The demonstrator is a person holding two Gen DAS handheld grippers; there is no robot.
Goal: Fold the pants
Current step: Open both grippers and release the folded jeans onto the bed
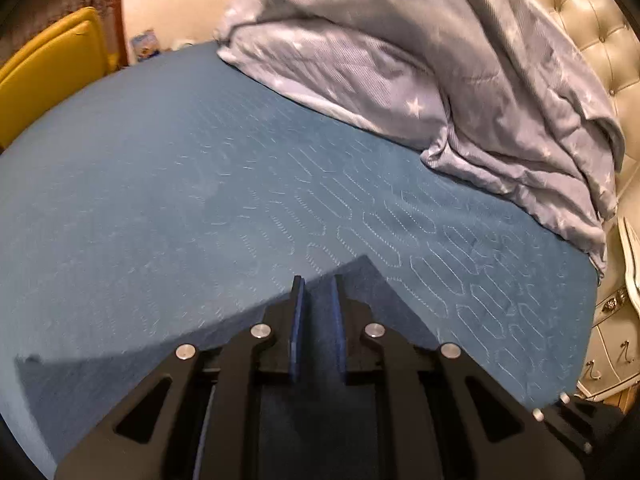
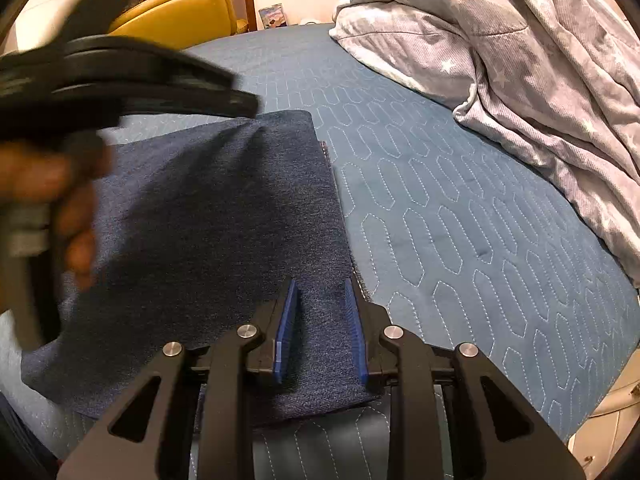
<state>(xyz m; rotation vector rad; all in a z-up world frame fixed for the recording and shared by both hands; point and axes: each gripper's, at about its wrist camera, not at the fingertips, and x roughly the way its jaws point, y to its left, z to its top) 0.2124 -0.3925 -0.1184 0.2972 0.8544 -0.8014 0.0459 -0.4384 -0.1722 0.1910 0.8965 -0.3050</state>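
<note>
Dark blue pants (image 2: 224, 208) lie folded on the teal quilted bed sheet (image 2: 440, 200). My left gripper (image 1: 317, 280) is shut on the pants (image 1: 120, 360), with dark cloth pinched between its blue pads. In the right wrist view the left gripper (image 2: 248, 104) is blurred at the upper left, held by a hand (image 2: 76, 216), and creases in the cloth run up toward it. My right gripper (image 2: 321, 285) stands open low over the near right part of the pants, close to their right edge, and flat cloth shows between its fingers.
A rumpled grey star-print duvet (image 1: 440, 60) is heaped along the right side of the bed against a tufted cream headboard (image 1: 580, 12). A yellow chair (image 2: 180, 12) stands beyond the far edge. A white nightstand (image 1: 612, 340) is at the right.
</note>
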